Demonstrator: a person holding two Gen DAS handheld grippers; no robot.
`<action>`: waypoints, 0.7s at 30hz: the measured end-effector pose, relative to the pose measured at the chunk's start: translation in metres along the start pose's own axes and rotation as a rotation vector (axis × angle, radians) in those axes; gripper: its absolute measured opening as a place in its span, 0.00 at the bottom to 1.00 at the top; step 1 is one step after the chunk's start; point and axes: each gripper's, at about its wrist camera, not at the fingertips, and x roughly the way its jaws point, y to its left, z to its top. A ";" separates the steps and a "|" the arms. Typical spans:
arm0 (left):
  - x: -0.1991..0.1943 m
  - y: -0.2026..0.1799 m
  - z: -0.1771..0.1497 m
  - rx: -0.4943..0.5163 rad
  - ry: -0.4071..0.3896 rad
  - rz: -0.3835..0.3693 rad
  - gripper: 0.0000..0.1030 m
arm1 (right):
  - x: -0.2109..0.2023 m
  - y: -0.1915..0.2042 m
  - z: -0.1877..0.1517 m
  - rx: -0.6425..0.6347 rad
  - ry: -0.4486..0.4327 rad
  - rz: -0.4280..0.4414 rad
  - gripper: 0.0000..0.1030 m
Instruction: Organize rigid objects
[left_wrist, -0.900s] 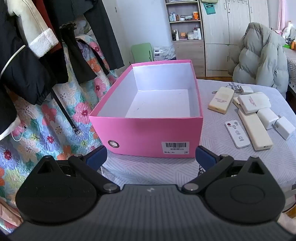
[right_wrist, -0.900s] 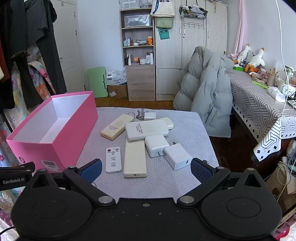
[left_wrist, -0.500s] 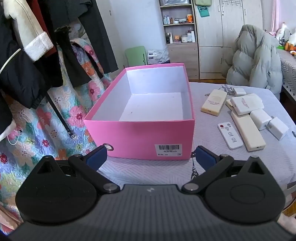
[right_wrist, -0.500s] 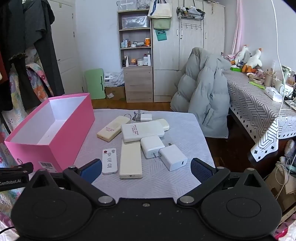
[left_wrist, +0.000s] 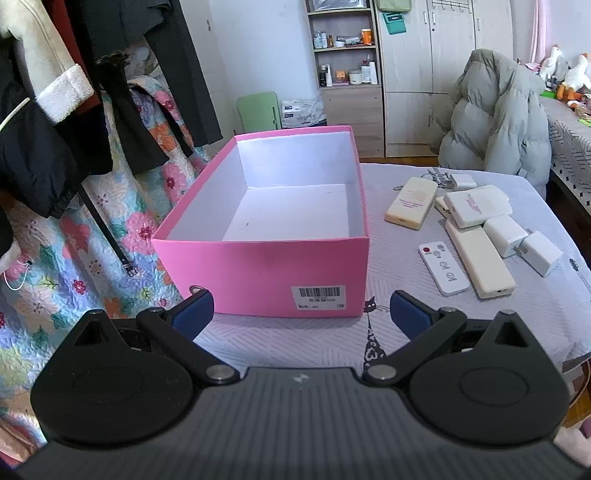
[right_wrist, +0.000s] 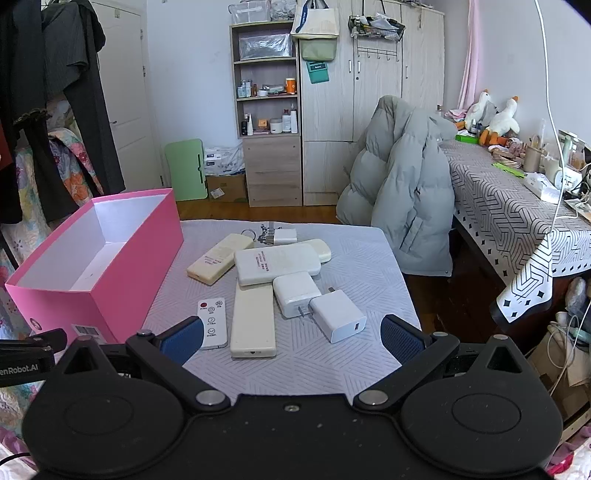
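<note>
An empty pink box (left_wrist: 258, 269) (right_wrist: 110, 273) with a white inside stands on the left of the table. To its right lie several white and cream items: a small remote with a red button (right_wrist: 211, 323) (left_wrist: 443, 271), a long cream remote (right_wrist: 252, 319), a white power bank (right_wrist: 277, 263), two white chargers (right_wrist: 338, 319) (right_wrist: 295, 293), a cream remote (right_wrist: 219, 258) and a small plug (right_wrist: 285, 235). My left gripper (left_wrist: 301, 314) is open and empty in front of the box. My right gripper (right_wrist: 291, 341) is open and empty in front of the items.
The table has a grey-white quilted cloth (right_wrist: 362, 273). A grey puffer jacket (right_wrist: 406, 192) hangs on a chair behind it. Hanging clothes and a floral quilt (left_wrist: 55, 229) are to the left. A second table with a patterned cloth (right_wrist: 517, 218) is on the right.
Both grippers have drawn back and up a little from the table, so the box and items look smaller and lower. Both stayed open.
</note>
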 end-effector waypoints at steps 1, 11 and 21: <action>0.000 0.000 0.000 0.000 0.000 -0.004 1.00 | 0.000 0.000 0.000 -0.001 0.000 0.000 1.00; 0.000 -0.005 0.001 -0.001 -0.001 -0.033 1.00 | 0.002 -0.005 0.000 0.007 -0.004 -0.009 1.00; -0.001 -0.006 0.000 -0.003 0.001 -0.052 1.00 | 0.004 -0.009 -0.001 0.011 -0.003 -0.013 1.00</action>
